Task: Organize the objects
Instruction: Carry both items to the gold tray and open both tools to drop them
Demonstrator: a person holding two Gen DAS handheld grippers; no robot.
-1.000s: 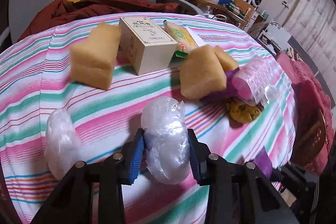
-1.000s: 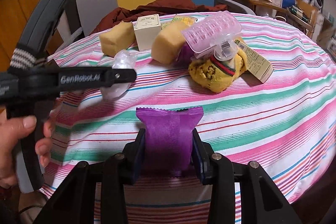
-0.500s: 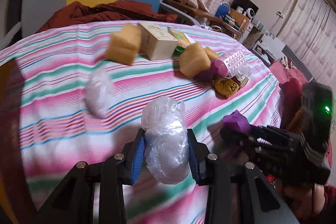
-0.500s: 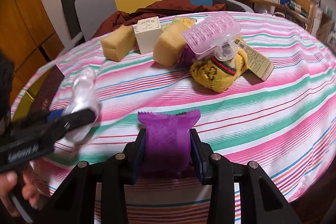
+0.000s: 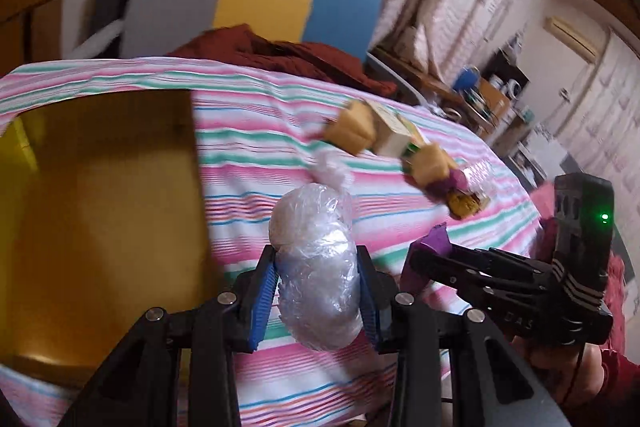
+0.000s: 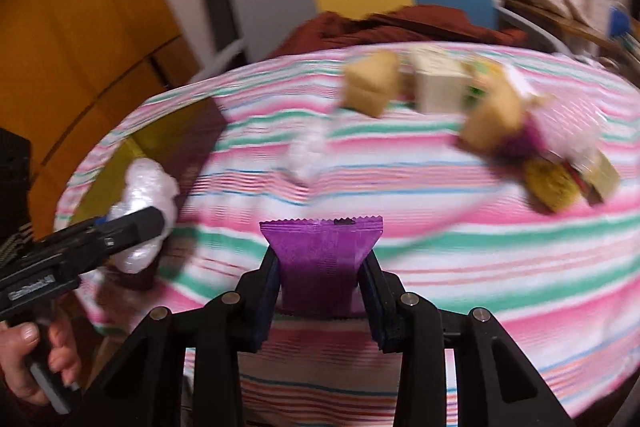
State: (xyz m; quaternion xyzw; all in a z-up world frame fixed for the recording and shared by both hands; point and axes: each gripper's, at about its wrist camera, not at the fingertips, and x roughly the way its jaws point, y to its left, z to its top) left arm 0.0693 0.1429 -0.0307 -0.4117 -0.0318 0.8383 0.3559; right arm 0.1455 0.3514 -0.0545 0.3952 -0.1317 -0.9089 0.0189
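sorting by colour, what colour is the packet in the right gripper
Purple. The packet is clamped in the right gripper, clearest in the right wrist view.

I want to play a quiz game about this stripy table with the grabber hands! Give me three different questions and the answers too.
1. True or false: the left gripper is shut on a purple foil packet.
2. What does the right gripper hold? A) a yellow sponge block B) a purple crinkle-edged foil packet C) a cream cardboard box
3. Fill in: on the pink, green and white striped tablecloth, left of the clear plastic-wrapped white bundle, stands an open ____ box.

Key: 1 false, it grips the wrapped bundle; 2 B; 3 yellow.
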